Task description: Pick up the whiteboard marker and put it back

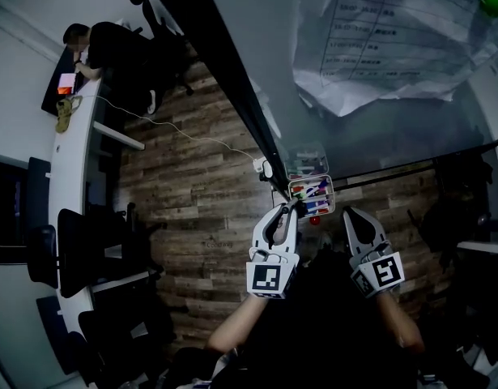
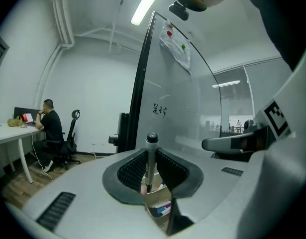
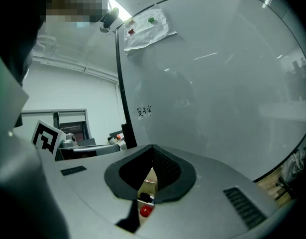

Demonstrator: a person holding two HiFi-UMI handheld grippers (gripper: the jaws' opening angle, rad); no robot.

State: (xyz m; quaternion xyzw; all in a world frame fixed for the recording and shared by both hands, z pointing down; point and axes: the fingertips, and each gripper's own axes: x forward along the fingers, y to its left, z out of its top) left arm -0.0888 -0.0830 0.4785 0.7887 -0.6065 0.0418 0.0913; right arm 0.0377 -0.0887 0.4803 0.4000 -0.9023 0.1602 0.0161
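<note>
A whiteboard marker (image 2: 151,158) with a black cap stands upright between the pads of my left gripper (image 2: 152,176), which is shut on it. In the head view the left gripper (image 1: 291,209) reaches the lower left corner of a clear marker box (image 1: 312,193) fixed to the whiteboard (image 1: 394,128); several coloured markers lie in the box. My right gripper (image 1: 350,215) hovers just right of and below the box, its jaws shut with nothing between them. Through its jaws (image 3: 152,171) I glimpse the box and a red magnet (image 3: 145,211).
Paper sheets (image 1: 378,39) hang on the whiteboard under a green magnet (image 1: 492,2). A red magnet (image 1: 314,220) sits below the box. A person (image 1: 111,51) sits at a long desk (image 1: 70,177) far left, with office chairs (image 1: 87,250) alongside. A cable and plug (image 1: 263,167) lie on the wooden floor.
</note>
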